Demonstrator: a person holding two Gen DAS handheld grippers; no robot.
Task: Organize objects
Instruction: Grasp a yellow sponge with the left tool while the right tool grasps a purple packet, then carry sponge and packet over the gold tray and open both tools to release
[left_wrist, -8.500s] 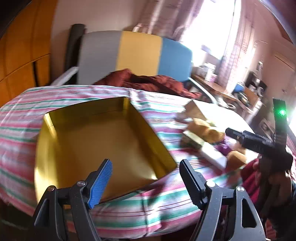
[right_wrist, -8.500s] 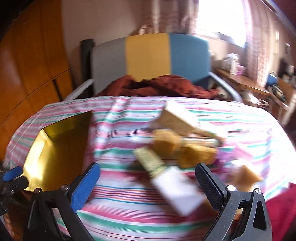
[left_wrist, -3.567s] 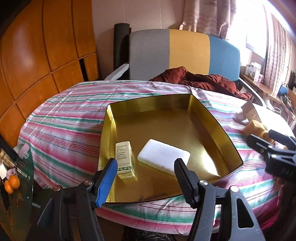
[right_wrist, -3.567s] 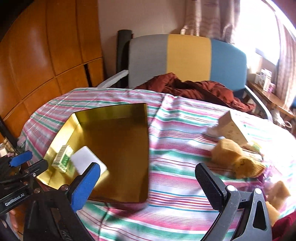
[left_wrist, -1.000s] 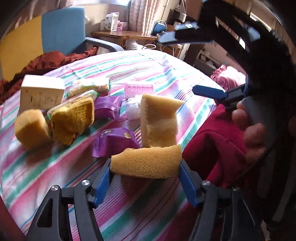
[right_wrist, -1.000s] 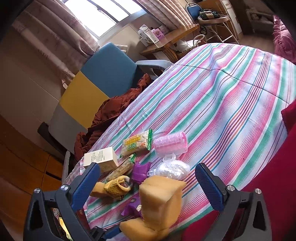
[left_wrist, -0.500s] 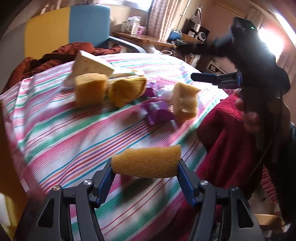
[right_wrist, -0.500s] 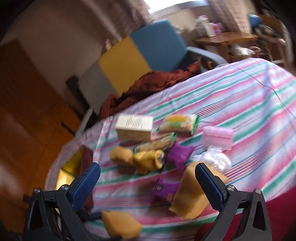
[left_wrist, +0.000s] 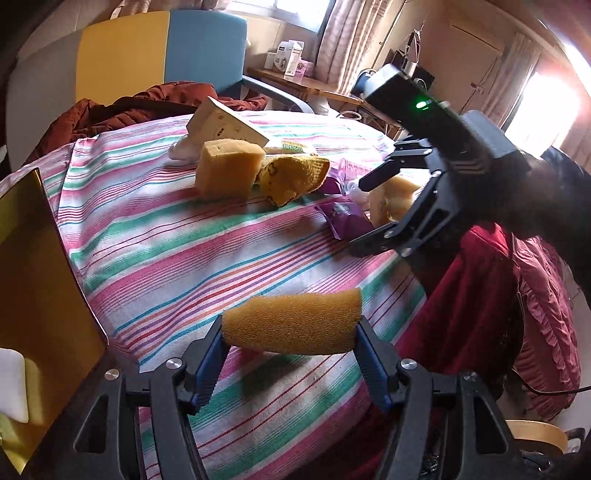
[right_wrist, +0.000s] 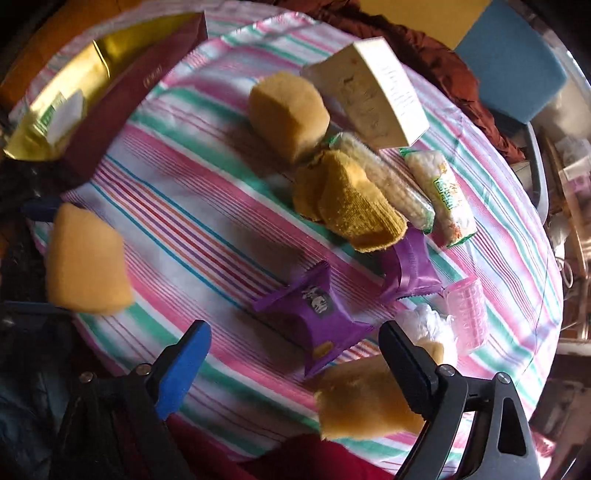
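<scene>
My left gripper is shut on a yellow sponge and holds it above the striped tablecloth; the sponge also shows in the right wrist view. My right gripper is open and empty, pointing down over a purple snack packet; it also shows in the left wrist view. The gold tray lies at the left and holds a white pad; in the right wrist view it lies at the upper left. Another sponge lies under the right finger.
On the cloth lie a sponge block, a white box, a yellow knit cloth, two corn packets, a second purple packet, a pink roller and a clear bag. A chair stands behind.
My left gripper has carried the sponge left toward the tray. My right gripper has tipped down over the purple packets.
</scene>
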